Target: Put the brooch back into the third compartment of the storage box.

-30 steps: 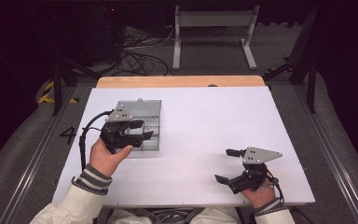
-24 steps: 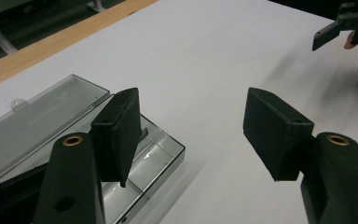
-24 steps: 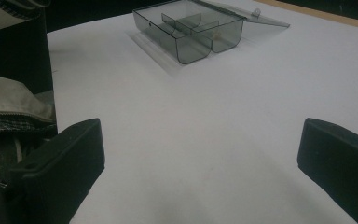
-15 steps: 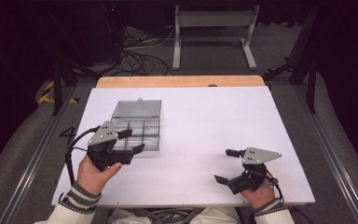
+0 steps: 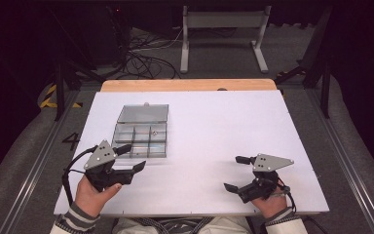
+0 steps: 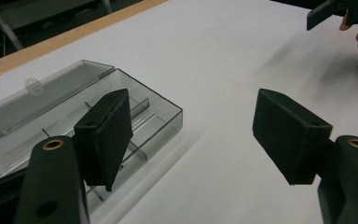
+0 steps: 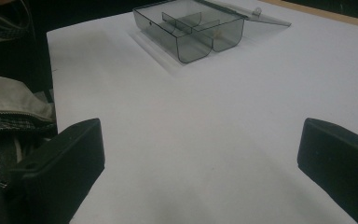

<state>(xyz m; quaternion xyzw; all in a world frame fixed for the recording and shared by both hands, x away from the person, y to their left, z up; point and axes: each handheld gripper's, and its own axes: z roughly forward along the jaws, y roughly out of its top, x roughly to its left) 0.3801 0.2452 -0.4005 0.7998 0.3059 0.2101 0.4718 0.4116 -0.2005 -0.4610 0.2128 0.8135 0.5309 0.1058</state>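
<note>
One box beside left hand-held gripper.

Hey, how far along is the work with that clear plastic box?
Done: the clear plastic compartment box lies open on the white table, its lid folded flat behind it, and one small item sits in a compartment. In hand: nothing; the left tongs hover open just in front of the box, and the right tongs rest open, apart from it. Left: probably closing the lid, though that's a guess.
</note>
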